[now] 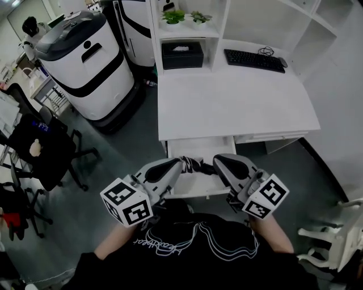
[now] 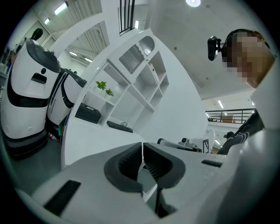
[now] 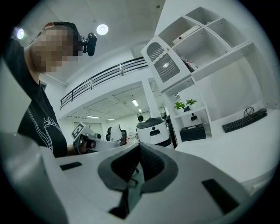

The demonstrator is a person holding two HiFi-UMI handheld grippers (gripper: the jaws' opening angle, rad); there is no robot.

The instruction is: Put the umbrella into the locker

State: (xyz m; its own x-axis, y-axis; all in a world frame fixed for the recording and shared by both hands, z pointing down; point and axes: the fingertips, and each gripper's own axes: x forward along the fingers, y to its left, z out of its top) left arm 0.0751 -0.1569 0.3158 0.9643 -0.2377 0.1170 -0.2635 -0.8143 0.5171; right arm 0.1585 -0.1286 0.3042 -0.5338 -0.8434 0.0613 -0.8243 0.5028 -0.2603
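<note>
At the desk's near edge: open drawer [image 1: 193, 147] pulled out toward the person, both tools held just above it.
Left gripper [image 1: 178, 165]: kept close to the chest, nose turned inward toward the right one and about level, marker cube [image 1: 126, 202] at the rear, next to the body.
Left jaws: clenched, ribbed pads [image 2: 127, 165] pressed together, nothing between.
Right gripper [image 1: 217, 162]: mirrored, nose turned inward toward the left one, level, own cube [image 1: 265, 196] at the rear.
Right jaws: clenched too, closed tight on nothing.
Noses: facing each other, near but apart; each tool showing in the other's view.
Left forearm [image 1: 110, 244]: bare, drawn in beside a black shirt [image 1: 193, 249], reaching forward under the cube.
Right forearm [image 1: 273, 231]: likewise bare, tucked in at the other side.
Umbrella [image 1: 197, 165]: dark and bunched, down in the drawer, seen in the gap between the two noses; contact with either nose not to be told from the head view.
Desk [image 1: 238, 102]: white, bare in the middle.
Keyboard [image 1: 253, 59]: black, at the far right of the desk.
Box [image 1: 182, 55]: black, in a shelf niche at the far left.
Plants [image 1: 174, 17]: green, on the shelf above the box.
Left of the desk: white robot [image 1: 85, 62] on the floor, black chair [image 1: 45, 150] nearer.
</note>
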